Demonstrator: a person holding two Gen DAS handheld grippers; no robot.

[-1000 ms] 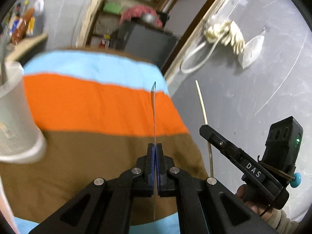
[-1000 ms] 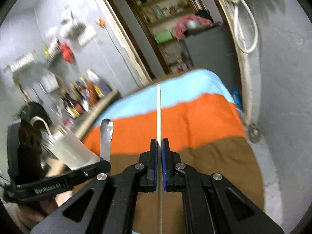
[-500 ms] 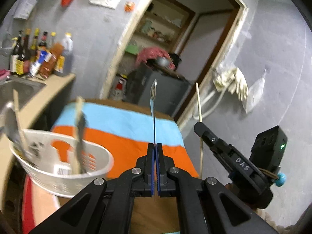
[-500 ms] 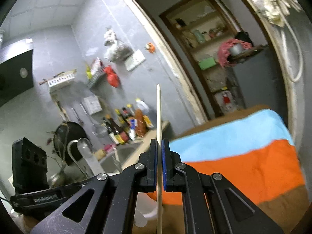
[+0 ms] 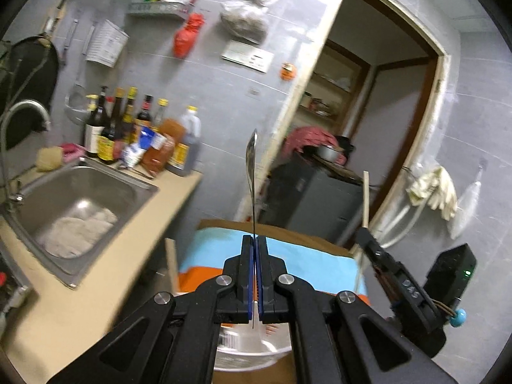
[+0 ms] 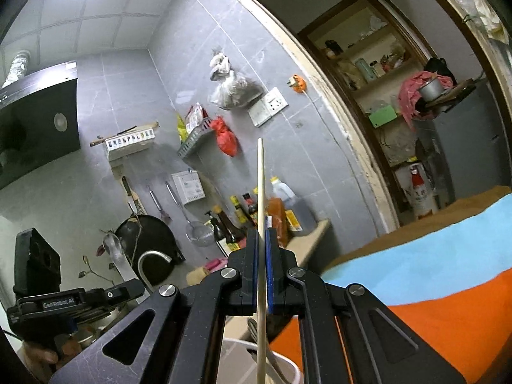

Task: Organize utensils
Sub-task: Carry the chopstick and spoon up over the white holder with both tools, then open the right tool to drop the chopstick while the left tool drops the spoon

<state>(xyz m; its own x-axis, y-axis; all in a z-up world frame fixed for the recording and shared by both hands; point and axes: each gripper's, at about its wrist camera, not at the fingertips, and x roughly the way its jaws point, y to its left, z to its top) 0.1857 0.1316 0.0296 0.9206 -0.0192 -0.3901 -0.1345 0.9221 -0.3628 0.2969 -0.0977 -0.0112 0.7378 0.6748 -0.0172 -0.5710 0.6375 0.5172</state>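
1. We are clamping a metal spoon (image 5: pixel 251 172) in the left claw (image 5: pixel 255 249); its blue pads are pressed flat against the thin handle, and the bowl is pointing up and away, seen edge-on.
2. We are pinching a pale wooden chopstick (image 6: pixel 261 211) in the right claw (image 6: pixel 262 243), jaws nearly together on it; the stick is running straight through the pads, its tip standing high against the grey tiled wall (image 6: pixel 134 102).
3. In the left wrist view the right claw is showing at the right edge, with the chopstick rising from it near the doorway (image 5: pixel 384 102).
4. In the right wrist view the left claw is showing low at the left, with the spoon's bowl sticking up above it.
5. A white utensil holder (image 6: pixel 288 364) is sitting just beneath both claws, on the striped cloth (image 6: pixel 432 275) of blue, orange and brown covering the bench; some utensils are already standing inside it, though they are blurred.
6. To the left, a steel sink (image 5: pixel 73 204) is sitting in a tan counter (image 5: pixel 105 275), with a row of sauce bottles (image 5: pixel 140 134) behind it against the wall.
7. Neither the spoon nor the chopstick is touching the holder.
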